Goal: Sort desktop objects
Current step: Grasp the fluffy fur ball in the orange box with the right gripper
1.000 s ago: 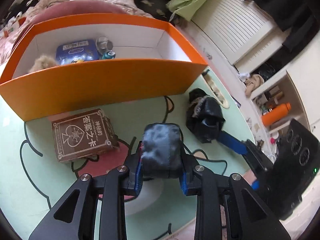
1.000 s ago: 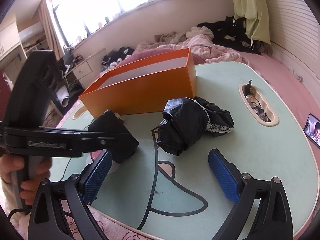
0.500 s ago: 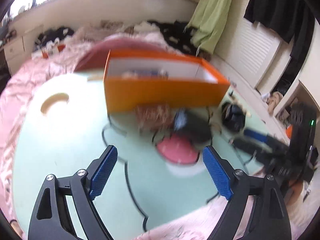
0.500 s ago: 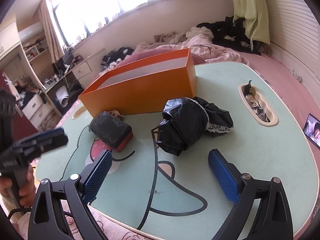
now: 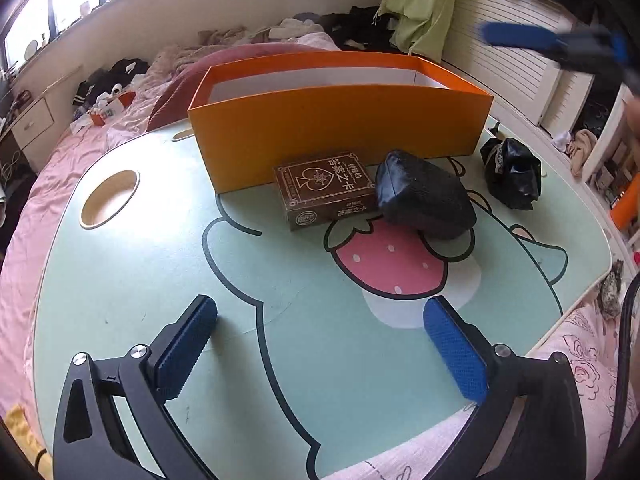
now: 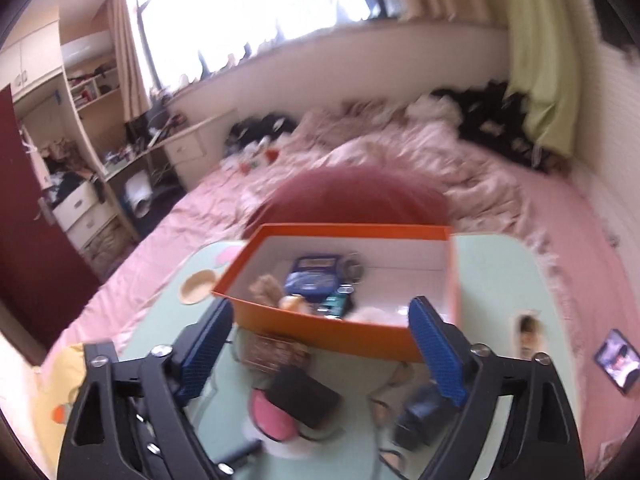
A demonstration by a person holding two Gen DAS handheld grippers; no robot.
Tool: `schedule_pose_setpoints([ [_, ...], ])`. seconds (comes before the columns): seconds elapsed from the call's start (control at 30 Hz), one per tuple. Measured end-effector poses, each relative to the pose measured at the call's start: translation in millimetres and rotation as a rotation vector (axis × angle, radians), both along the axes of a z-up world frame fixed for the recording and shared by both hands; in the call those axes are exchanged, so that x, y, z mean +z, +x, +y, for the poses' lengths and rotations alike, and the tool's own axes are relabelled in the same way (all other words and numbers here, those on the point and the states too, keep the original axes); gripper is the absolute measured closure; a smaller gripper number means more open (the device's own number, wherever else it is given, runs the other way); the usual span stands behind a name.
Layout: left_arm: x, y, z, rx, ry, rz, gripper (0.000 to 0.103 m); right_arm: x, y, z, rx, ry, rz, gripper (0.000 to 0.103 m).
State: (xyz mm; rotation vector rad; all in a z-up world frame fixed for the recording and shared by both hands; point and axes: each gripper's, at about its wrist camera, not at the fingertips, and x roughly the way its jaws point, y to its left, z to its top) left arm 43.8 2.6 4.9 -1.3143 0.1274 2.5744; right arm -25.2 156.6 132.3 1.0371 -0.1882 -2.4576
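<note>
A: Left gripper (image 5: 320,322), state?
B: Spread wide, holding nothing. Blue pads (image 5: 188,336) over the near part of the mint-green table (image 5: 120,264), nothing between them.

A: Right gripper (image 6: 320,342)?
B: Also spread, empty. That view is motion-blurred. It sits high above the table looking down into the orange box (image 6: 348,330). In the left view it shows as a blurred blue streak at the far right, up high.

A: Task things, where?
B: Orange box (image 5: 340,132) on the far side of the table, open top, white inside. Brown card box (image 5: 326,190) lies flat just in front of its near wall, at the far left edge of the strawberry print (image 5: 390,264). Black pouch (image 5: 424,200) is touching the card box on its right, resting on the top of the strawberry. Crumpled black bag (image 5: 510,172) is further right, apart from the pouch, near the box's right corner.

A: Inside the box?
B: From the right view: a blue tin (image 6: 312,278), a fuzzy tan thing (image 6: 266,288), a teal item (image 6: 334,304), some other small bits. Too blurred to name more.

A: Anything else?
B: Round cup hole (image 5: 110,198) in the table at far left. Pink bedding (image 5: 52,160) all around the table. Phone (image 6: 616,360) lying on the bed at right in the right view.
</note>
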Motion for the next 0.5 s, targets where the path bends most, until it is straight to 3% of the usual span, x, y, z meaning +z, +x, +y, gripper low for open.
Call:
schedule_pose_setpoints([
  [0.17, -3, -1, -5, 0.016, 0.004, 0.006, 0.0, -45, -76, -59, 0.126, -0.071, -0.351, 0.049],
  [0.23, -3, -4, -9, 0.031, 0.005, 0.007, 0.0, -57, -90, -71, 0.106, -0.043, -0.396, 0.055],
  [0.33, -3, -5, -10, 0.035, 0.005, 0.007, 0.0, -63, -110, -82, 0.069, 0.001, -0.397, 0.056],
  [0.43, -3, -5, -10, 0.036, 0.005, 0.006, 0.0, -77, -123, -94, 0.094, 0.029, -0.458, 0.056],
  [0.5, -4, -5, -9, 0.036, 0.005, 0.006, 0.0, -81, -124, -101, 0.099, 0.064, -0.441, 0.057],
])
